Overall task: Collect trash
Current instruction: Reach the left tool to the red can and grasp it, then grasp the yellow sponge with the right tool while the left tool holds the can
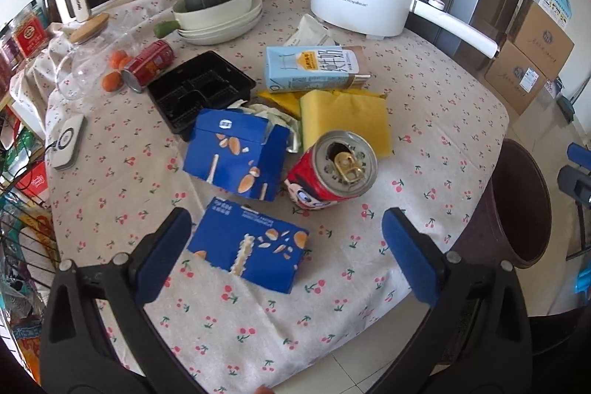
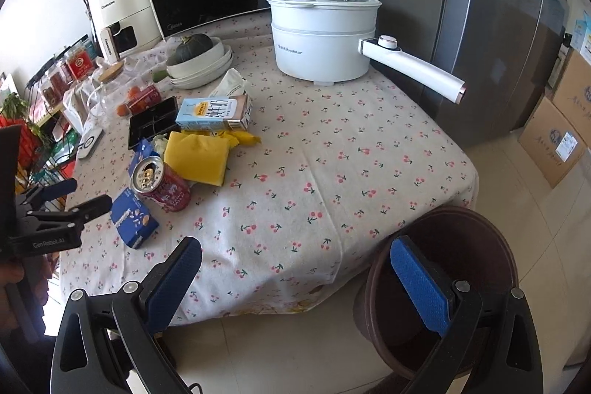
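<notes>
Glossy metal can [image 1: 334,168], matt cloth tablecloth [image 1: 424,180], glossy plastic tray [image 1: 199,91].

Can [image 1: 332,168] right of two boxes [image 1: 236,157], carton [image 1: 314,67] behind, bin [image 2: 443,283] beside table [image 2: 351,154]

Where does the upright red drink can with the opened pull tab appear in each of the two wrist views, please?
Left wrist view: the red can stands centre-right, just beyond the open left gripper.
Right wrist view: the same can sits at left, mid-height.
Shared landmark: the yellow sponge directly behind it.
</notes>
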Demonstrator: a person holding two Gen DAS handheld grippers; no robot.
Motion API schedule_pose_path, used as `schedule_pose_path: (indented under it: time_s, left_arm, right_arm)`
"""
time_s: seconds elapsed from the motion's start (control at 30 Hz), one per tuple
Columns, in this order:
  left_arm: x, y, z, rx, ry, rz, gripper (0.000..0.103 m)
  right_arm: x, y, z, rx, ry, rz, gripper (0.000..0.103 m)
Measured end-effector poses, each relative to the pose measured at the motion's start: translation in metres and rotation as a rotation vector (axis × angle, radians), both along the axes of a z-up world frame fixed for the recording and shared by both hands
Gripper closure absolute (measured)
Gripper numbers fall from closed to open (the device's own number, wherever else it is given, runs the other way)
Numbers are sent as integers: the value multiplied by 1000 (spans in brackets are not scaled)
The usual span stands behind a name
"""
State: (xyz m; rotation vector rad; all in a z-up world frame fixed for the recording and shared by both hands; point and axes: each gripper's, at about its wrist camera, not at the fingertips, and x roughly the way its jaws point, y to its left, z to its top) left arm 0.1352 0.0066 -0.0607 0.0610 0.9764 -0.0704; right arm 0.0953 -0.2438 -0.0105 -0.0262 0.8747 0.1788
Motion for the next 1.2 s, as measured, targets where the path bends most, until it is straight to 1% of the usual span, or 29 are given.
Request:
schedule_pose_path:
  time_s: [0.03,0.07,0.17,0.23,0.33,0.37,0.47,0.53,0.67,0.77,0.87,1.0,1.1,1.2]
  left_arm:
    - [4,-5,-6,-25,30,-8,2]
    - [10,-9,-9,-40,38,-11,5]
    - [25,-16,-16,-35,40,-8,8]
    - [34,-20,-21,-30,47,-1,13]
    - [43,-22,-27,-40,59,9,27]
    - [44,-22,-28,-49,60,10,37]
    - [43,-22,-21,-77,47,16,45]
    - [39,-21,-12,-102,29,3,46]
    - [24,-15,10,-111,-37,-13,46]
    - [13,-1,24,-107,-80,-5,46]
    - [2,20,35,-103,-117,25,46]
    - [-10,51,40,-92,-143,73,46]
    - [-16,73,38,-108,-135,110,46]
    - [-19,90,36,-136,-126,140,46]
  right_arm:
    - [4,-4,2,12,-3,-9,0]
    - [6,-8,3,21,-5,-20,0]
    - [12,-17,3,23,10,-50,0]
    - [17,-22,-1,20,27,-63,0]
    - [21,-29,-5,12,42,-86,0]
    - [22,-31,-6,9,44,-94,0]
    - [25,-33,-8,2,48,-115,0]
    - [27,-33,-8,8,53,-119,0]
    - [37,-20,-7,29,62,-116,0]
    - [49,-1,-9,55,69,-112,0]
    - [61,25,-14,83,85,-84,0]
    - [76,65,-31,102,124,-25,0]
    - [88,94,-46,112,144,2,0]
    - [101,121,-57,124,141,10,0]
